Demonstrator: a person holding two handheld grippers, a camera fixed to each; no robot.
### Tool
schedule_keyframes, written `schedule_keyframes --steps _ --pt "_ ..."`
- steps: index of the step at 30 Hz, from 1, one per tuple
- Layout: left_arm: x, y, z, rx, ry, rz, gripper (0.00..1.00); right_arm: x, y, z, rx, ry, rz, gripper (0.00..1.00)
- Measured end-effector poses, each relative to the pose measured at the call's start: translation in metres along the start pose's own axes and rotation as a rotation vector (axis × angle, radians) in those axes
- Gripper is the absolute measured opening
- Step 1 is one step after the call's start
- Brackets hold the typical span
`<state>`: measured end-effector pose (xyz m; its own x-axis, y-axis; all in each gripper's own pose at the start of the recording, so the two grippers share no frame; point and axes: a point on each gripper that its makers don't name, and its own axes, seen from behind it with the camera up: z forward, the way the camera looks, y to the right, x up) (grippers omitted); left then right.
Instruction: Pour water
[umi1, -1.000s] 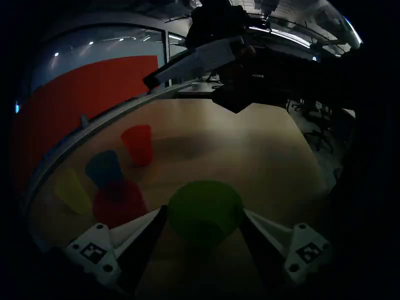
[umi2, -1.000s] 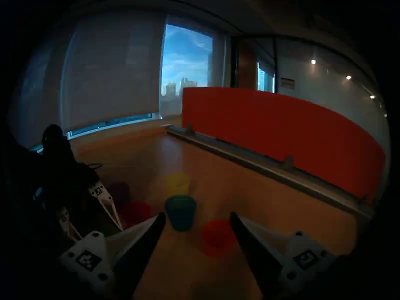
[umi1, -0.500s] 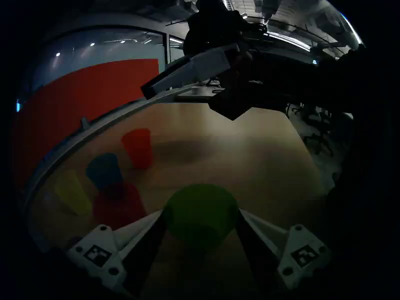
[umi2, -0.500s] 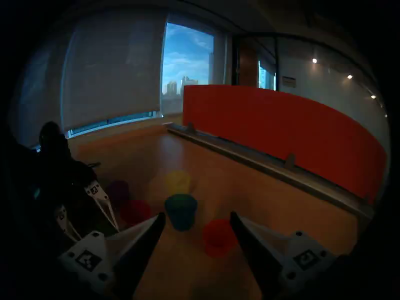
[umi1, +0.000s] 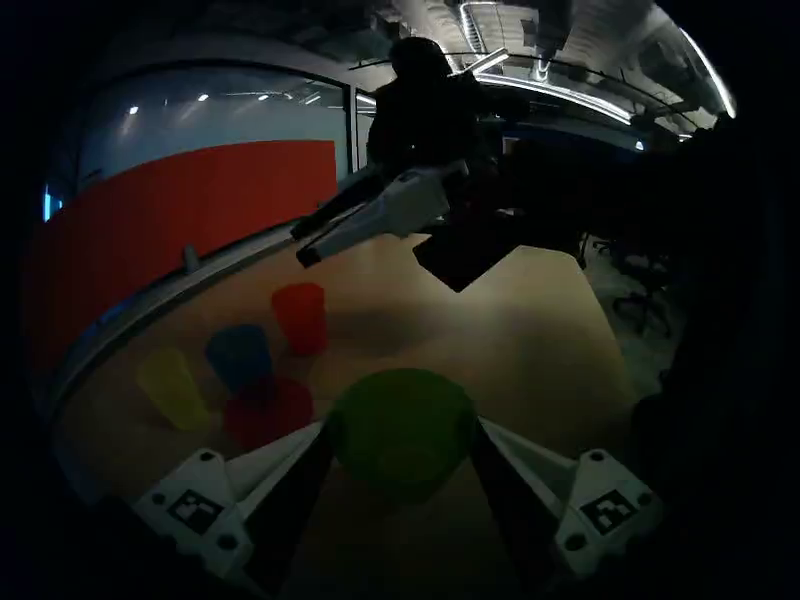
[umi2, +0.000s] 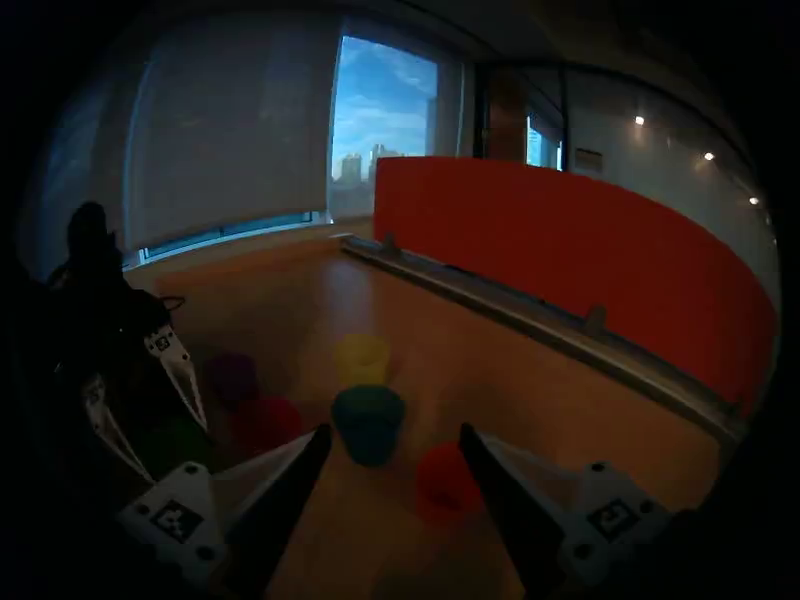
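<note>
A green cup sits between the fingers of my left gripper, which is shut on its sides, low over the wooden table. Beyond it stand a dark red cup, a blue cup, a red cup and a yellow cup. My right gripper is open and holds nothing, above the blue cup and the red cup. The yellow cup stands farther back. From the left gripper view, the right gripper hovers over the table.
A purple cup stands beside the dark red cup. A red partition with a rail runs along the table's far edge. Windows lie behind. The left gripper and a dark hand are at the left.
My left gripper's fingers have closed in on the green cup and the view has risen and turned slightly. The right gripper has shifted a little over the cups, still open.
</note>
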<state>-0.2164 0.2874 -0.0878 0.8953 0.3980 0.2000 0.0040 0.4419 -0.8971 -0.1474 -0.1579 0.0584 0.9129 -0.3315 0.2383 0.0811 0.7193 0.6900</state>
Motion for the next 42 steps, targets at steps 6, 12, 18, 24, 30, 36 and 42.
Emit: schedule_keyframes --steps 6,12,18,24,30,36,42 --pt "0.016 -0.013 -0.020 0.028 0.059 -0.042 0.88 -0.006 -0.003 0.017 0.008 -0.015 -0.005 1.00" --pt "0.035 -0.027 -0.042 0.069 0.131 -0.073 0.89 -0.011 -0.006 0.032 0.020 -0.032 -0.009 1.00" --pt "0.053 -0.037 -0.063 0.108 0.187 -0.068 0.89 -0.015 -0.009 0.045 0.030 -0.044 -0.015 0.99" --pt "0.071 -0.044 -0.080 0.145 0.232 -0.041 0.89 -0.017 -0.012 0.053 0.038 -0.050 -0.015 0.99" --pt "0.085 -0.050 -0.096 0.172 0.273 -0.023 0.89 -0.021 -0.013 0.061 0.043 -0.063 -0.022 0.98" --pt "0.093 -0.059 -0.111 0.210 0.294 -0.009 0.89 -0.025 -0.017 0.070 0.055 -0.078 -0.029 0.97" --pt "0.097 -0.067 -0.124 0.241 0.312 -0.011 0.89 -0.030 -0.022 0.081 0.067 -0.097 -0.038 0.97"
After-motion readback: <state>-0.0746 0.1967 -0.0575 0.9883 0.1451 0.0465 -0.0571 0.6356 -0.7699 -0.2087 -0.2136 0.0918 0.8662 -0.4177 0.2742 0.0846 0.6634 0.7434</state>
